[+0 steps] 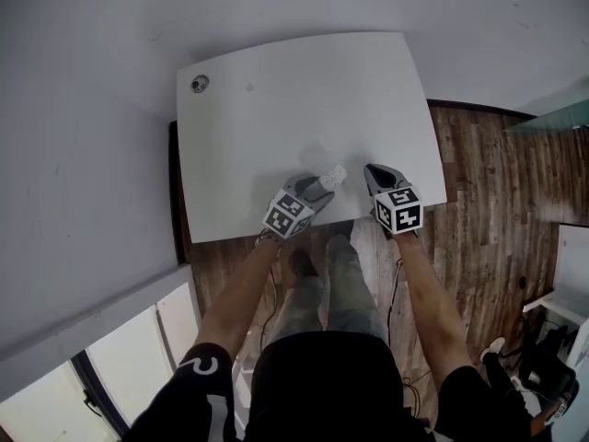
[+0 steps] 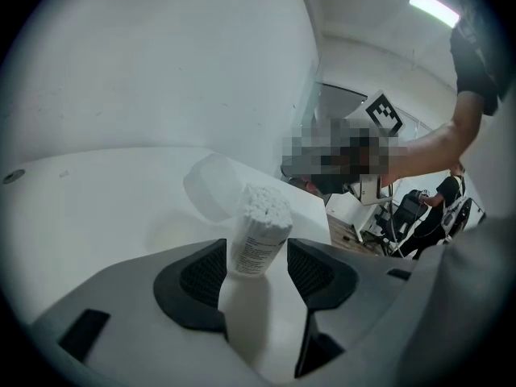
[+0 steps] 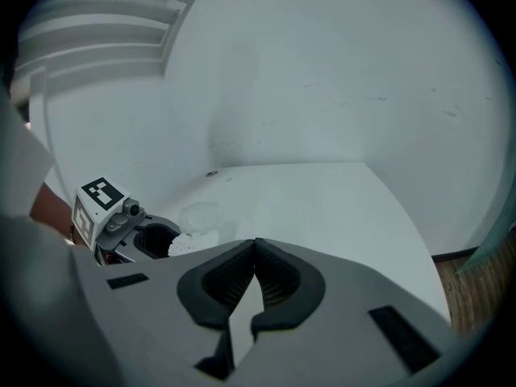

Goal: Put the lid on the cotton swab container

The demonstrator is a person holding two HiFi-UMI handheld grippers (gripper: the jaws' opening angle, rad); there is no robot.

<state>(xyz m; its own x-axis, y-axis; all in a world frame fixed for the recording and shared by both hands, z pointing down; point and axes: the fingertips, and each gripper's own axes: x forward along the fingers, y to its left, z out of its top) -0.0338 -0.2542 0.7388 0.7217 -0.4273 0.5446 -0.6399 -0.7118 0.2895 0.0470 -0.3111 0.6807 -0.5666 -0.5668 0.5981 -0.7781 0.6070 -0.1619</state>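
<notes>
One clear lid (image 2: 211,185), faint and partly hidden behind the single cotton swab container (image 2: 260,240), lies at its 11 o'clock on the counter (image 2: 97,208). The container stands uncapped, packed with swabs (image 2: 266,202), between the wide-spread jaws of the left tongs (image 2: 256,268), untouched, near the counter's 6 o'clock edge. The right tongs (image 3: 255,271) are closed on nothing.

Your lighting's soft and even; the ceiling lamp (image 2: 436,8) glares in the left gripper view. Both gripper views warp and go dark at the edges.
</notes>
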